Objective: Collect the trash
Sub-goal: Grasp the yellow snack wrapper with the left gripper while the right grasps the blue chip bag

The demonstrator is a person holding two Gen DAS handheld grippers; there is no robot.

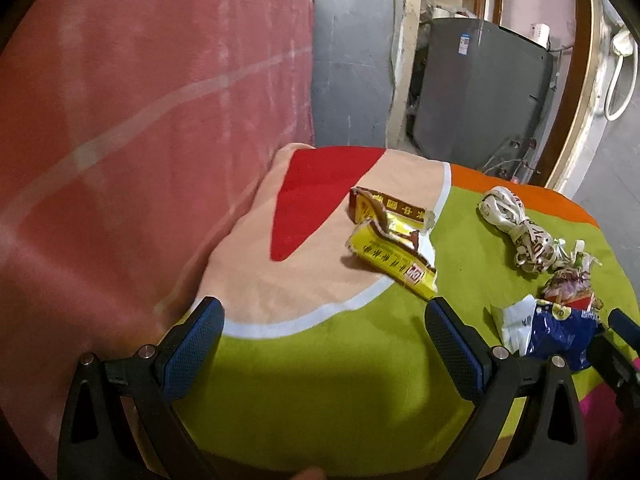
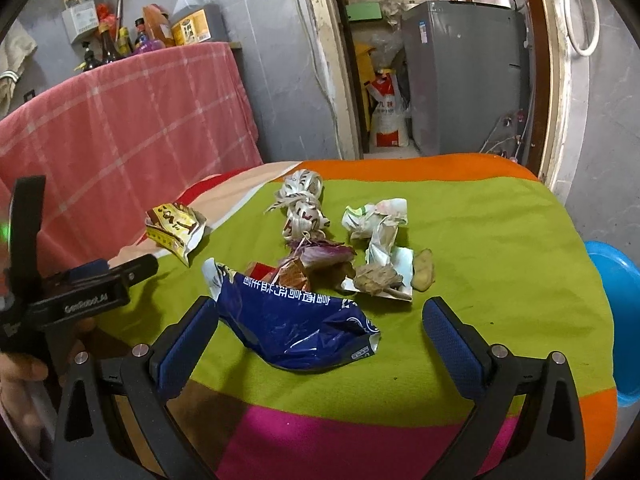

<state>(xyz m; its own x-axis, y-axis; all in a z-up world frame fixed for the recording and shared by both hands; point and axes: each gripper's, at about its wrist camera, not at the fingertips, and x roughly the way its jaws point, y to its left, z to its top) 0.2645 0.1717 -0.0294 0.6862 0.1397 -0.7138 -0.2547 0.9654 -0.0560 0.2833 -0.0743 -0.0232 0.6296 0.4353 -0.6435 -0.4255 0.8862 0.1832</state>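
Note:
Trash lies on a bright cloth-covered table (image 2: pixel 500 248). A blue plastic bag (image 2: pixel 296 328) lies just ahead of my open, empty right gripper (image 2: pixel 320 324), partly between its fingers. Behind it are a purple-brown wrapper (image 2: pixel 316 258), crumpled white paper (image 2: pixel 376 220), a brown lump (image 2: pixel 378 278), a piece of ginger (image 2: pixel 424 270) and a white ribbon bundle (image 2: pixel 300 204). A torn yellow-brown packet (image 1: pixel 388 236) lies ahead of my open, empty left gripper (image 1: pixel 324 320); it also shows in the right wrist view (image 2: pixel 174 226). The left wrist view shows the ribbon (image 1: pixel 516 228) and blue bag (image 1: pixel 560 336) too.
A pink checked cloth (image 2: pixel 120 128) hangs along the table's left side, bottles (image 2: pixel 188 20) behind it. A doorway at the back holds a grey appliance (image 2: pixel 460 76) and a sack (image 2: pixel 386 112). A blue plastic basin (image 2: pixel 616 320) sits beyond the right table edge.

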